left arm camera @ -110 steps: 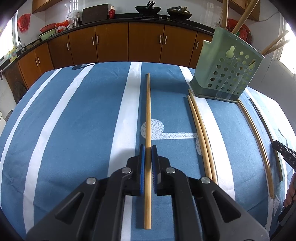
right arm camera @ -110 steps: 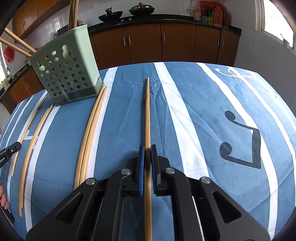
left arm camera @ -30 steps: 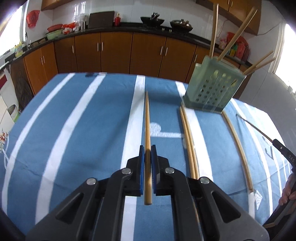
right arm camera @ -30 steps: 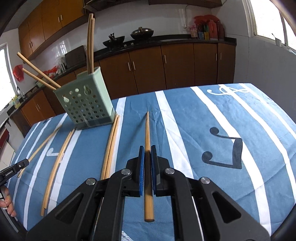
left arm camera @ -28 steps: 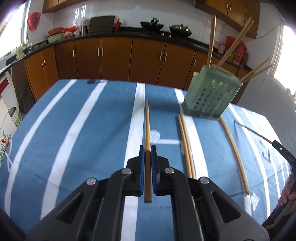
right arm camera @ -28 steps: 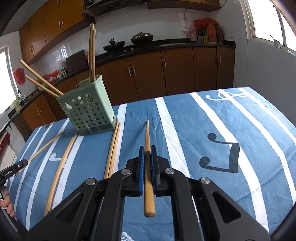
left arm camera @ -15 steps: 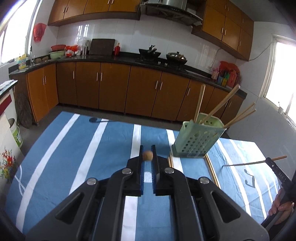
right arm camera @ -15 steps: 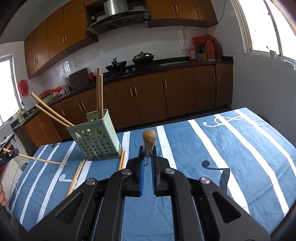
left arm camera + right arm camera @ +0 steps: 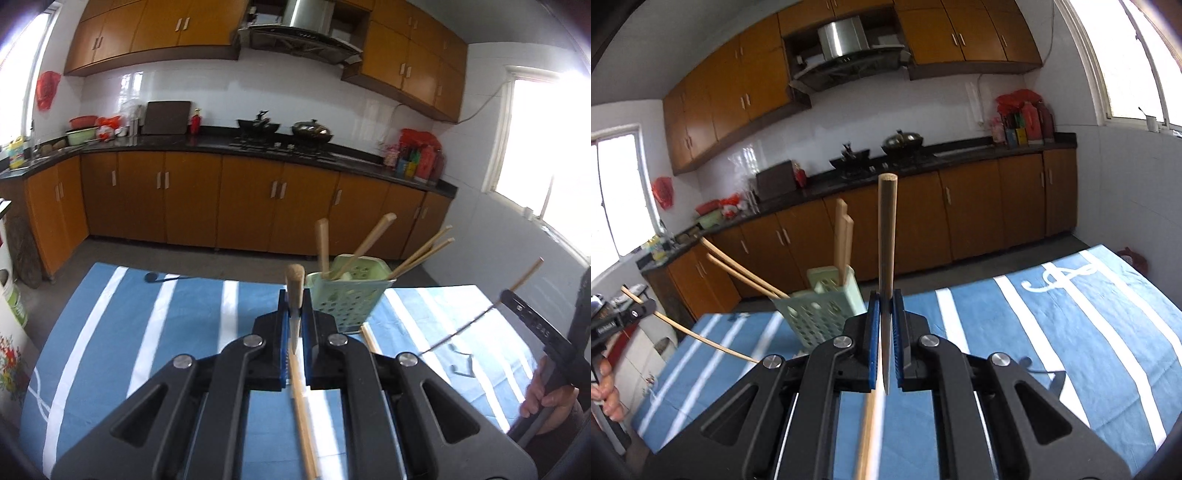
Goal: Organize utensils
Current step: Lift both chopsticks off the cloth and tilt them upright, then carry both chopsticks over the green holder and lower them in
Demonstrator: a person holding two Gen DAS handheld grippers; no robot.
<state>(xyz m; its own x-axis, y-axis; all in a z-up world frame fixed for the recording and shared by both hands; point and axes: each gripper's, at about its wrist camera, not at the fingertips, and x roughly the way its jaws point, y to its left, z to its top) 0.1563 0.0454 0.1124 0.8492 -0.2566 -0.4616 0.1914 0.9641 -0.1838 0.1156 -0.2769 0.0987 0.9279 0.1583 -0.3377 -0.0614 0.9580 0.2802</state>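
Kitchen, striped tablecloth: left gripper and right gripper each clamped on 1 chopstick, carry step; next, tip into green holder.

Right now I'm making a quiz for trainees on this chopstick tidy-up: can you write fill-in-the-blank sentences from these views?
1. Each gripper is shut on one ____.
2. The holder on the table is pale ____.
3. The tablecloth is blue with ____ stripes.
4. The chopsticks in the holder number ____.

Missing words: chopstick; green; white; four
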